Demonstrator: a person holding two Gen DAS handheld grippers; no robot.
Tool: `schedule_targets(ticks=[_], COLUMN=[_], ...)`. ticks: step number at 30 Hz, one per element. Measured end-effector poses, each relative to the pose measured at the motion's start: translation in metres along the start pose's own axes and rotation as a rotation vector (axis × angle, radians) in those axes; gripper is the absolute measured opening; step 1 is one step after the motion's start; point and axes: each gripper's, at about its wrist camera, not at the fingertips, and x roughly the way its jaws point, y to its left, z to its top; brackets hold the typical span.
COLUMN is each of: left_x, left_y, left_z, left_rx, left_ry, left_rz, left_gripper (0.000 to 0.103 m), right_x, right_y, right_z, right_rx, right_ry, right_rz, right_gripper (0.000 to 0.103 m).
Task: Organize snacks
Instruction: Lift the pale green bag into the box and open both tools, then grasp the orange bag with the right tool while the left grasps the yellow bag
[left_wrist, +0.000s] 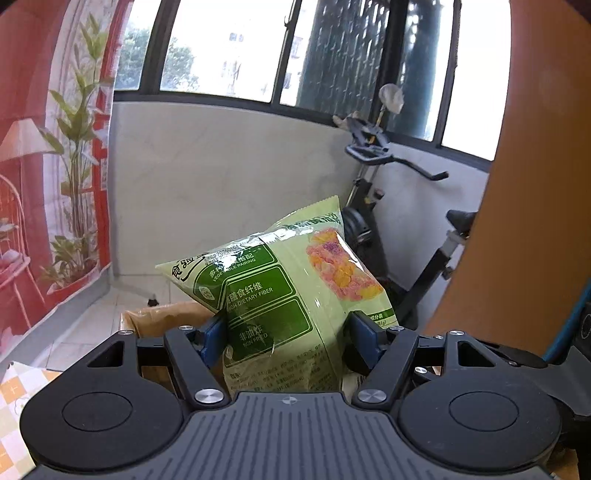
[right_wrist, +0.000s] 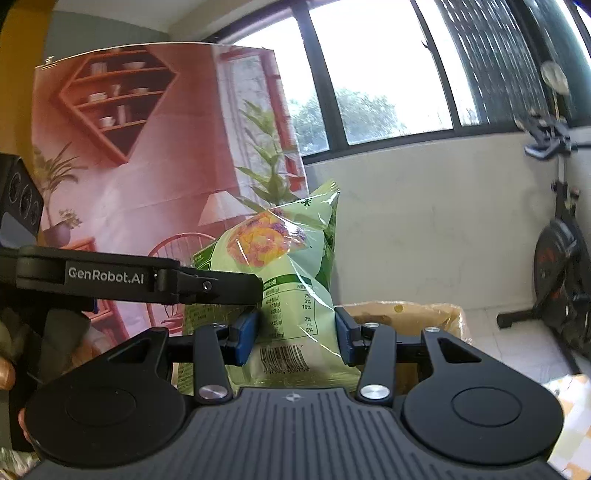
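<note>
My left gripper (left_wrist: 284, 332) is shut on a light green snack bag (left_wrist: 280, 280), its blue pads pressing both sides of the lower half. The bag is held in the air, tilted left, with its printed front showing. My right gripper (right_wrist: 295, 332) is shut on a second green snack bag (right_wrist: 288, 280), held upright with the nutrition table and barcode facing the camera. In the right wrist view a black finger (right_wrist: 221, 284) of the left gripper reaches in from the left, just in front of the edge of another green bag (right_wrist: 199, 317).
An open brown cardboard box (left_wrist: 166, 314) (right_wrist: 406, 314) sits below the bags. A printed pink room backdrop (right_wrist: 129, 166) hangs on the left and an exercise bike (left_wrist: 388, 221) stands by the window wall. A checked cloth (left_wrist: 14, 391) shows at the frame edges.
</note>
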Motion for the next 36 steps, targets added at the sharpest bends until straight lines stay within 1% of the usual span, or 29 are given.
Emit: schedule_targets(ticks=[4,9,11,13,16,19,25,30,31,36], left_x=[0.013,0.026,0.028,0.026,0.016,0.001,-0.041,-0.077,-0.084,-0.105], left_y=[0.007,0.017,0.016,0.017,0.019,0.023,0.035,0.045,0.045,0.051], left_z=[-0.008,-0.013,-0.016,-0.019,-0.022,-0.025,-0.033,-0.047,-0.051,-0.075], left_rx=[-0.003,-0.029,-0.014,-0.001,-0.003,-0.008,-0.034,-0.014,-0.006,0.029], left_ry=[0.047,0.105,0.119,0.125,0.123,0.110,0.060,0.016,0.014,0.017], left_rz=[0.035,0.058,0.072,0.086,0.093,0.096,0.116,0.119,0.118,0.140], left_gripper=[0.072,0.073,0.073,0.073,0.073,0.073,0.073,0.073,0.074,0.083], right_x=[0.017,0.026,0.028,0.031,0.026,0.013,-0.021,-0.052,-0.057,-0.081], right_y=[-0.013,-0.026,-0.029,-0.030,-0.034,-0.032,-0.022,-0.011,-0.010,-0.005], right_z=[-0.011,-0.022,-0.025,-0.028,-0.033,-0.035,-0.041,-0.047,-0.048,-0.061], right_rx=[0.103,0.165,0.171,0.154,0.161,0.147,0.117,0.065,0.062,0.023], right_ry=[0.043,0.098,0.127,0.153,0.173,0.164,0.111,0.050,0.043,0.017], right_rz=[-0.006,-0.023,-0.048,-0.101,-0.121,-0.148,-0.169,-0.182,-0.185,-0.199], right_gripper=[0.046,0.047,0.048,0.049,0.049,0.050,0.049,0.050,0.052,0.053])
